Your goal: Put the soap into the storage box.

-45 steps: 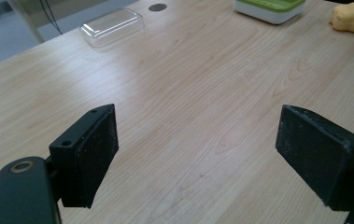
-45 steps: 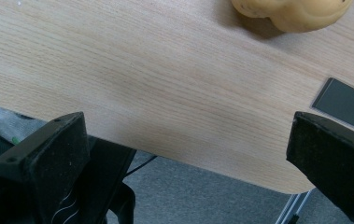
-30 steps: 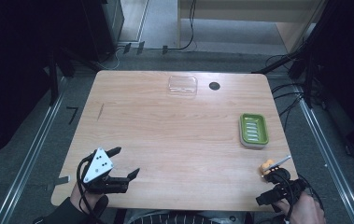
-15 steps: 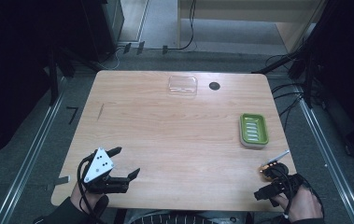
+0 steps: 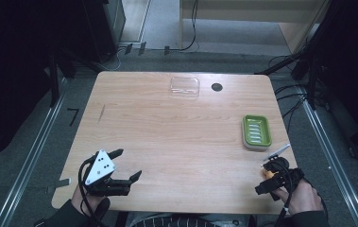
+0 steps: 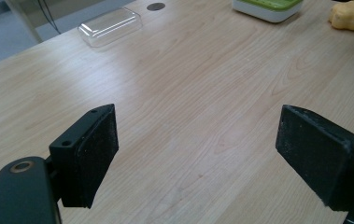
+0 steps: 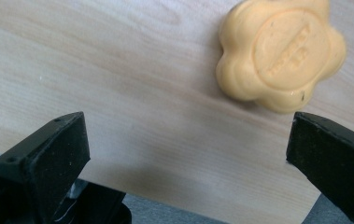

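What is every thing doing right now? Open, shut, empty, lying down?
Left gripper: jaws open, holding nothing.
Right gripper: jaws open, just short of the soap.
Yellow soap: lying flat on the table, untouched.
Green soap dish: empty.
Clear lid: lying apart from the dish.

Soap: top cut by frame edge in right gripper view; embossed lettering on it too blurred to read. In high view, right gripper covers most of the soap, just an orange speck ahead of the hand. Left gripper view: soap dish far beyond the right jaw, clipped at top edge. Both right-gripper jaws run out the bottom edge.
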Demonstrator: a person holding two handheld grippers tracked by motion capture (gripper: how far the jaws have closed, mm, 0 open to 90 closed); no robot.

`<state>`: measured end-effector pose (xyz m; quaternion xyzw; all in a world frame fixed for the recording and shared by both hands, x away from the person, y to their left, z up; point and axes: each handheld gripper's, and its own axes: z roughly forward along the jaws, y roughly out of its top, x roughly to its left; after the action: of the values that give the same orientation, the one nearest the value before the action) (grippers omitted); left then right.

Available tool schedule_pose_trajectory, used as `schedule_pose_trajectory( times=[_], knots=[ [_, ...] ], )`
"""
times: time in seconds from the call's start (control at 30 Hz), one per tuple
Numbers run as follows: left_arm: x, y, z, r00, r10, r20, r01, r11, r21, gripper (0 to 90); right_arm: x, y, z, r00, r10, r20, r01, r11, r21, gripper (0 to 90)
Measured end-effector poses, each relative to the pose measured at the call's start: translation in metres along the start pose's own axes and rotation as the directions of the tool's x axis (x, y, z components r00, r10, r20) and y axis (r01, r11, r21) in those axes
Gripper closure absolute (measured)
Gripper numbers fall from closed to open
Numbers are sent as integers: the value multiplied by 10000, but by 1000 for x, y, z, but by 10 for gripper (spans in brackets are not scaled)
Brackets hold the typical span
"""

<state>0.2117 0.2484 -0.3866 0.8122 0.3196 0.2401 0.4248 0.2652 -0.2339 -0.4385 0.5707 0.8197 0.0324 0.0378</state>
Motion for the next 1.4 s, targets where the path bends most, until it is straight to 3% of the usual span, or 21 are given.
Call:
schedule_pose_trajectory(
  times=[0.7, 1.13, 1.4],
  knots=[
    [0, 0, 0, 10000, 9, 16, -9, 10000, 19, 136, -9, 24, -2, 9998, 82, 191, -80, 9999, -68, 0],
    [0, 0, 0, 10000, -3, 41, 3, 10000, 34, 136, -31, 35, 7, 9989, 459, 113, -460, 9989, 99, 0],
    [1, 0, 0, 10000, 8, 56, -9, 10000, 46, 136, -40, 41, 15, 9989, 455, -74, -453, 9986, 274, 0]
  ],
)
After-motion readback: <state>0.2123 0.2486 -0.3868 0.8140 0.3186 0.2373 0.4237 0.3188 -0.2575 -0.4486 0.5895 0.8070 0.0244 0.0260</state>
